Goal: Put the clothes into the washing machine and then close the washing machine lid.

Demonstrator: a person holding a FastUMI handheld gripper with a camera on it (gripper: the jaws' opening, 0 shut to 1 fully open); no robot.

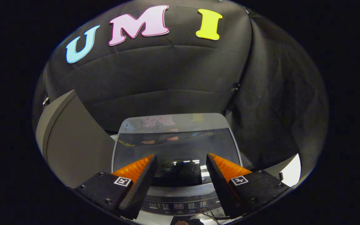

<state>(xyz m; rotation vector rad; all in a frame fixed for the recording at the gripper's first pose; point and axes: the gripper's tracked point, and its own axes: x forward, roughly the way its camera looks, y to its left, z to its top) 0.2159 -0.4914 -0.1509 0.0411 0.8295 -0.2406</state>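
The washing machine (180,193) stands right below and ahead of my gripper (181,157). Its glossy dark glass lid (175,145) lies flat and closed over the tub, mirroring the booth above. The control panel (180,206) with small buttons and a display runs along the near edge, between and under my fingers. My gripper is open, its fingers spread wide over the near part of the lid with nothing between them. No clothes can be seen; the glass hides the tub's inside.
A tall grey panel or cabinet (73,143) rises close on the left of the machine. Black cloth (173,84) hangs behind and to the right. A bright white surface (292,172) shows past the right finger.
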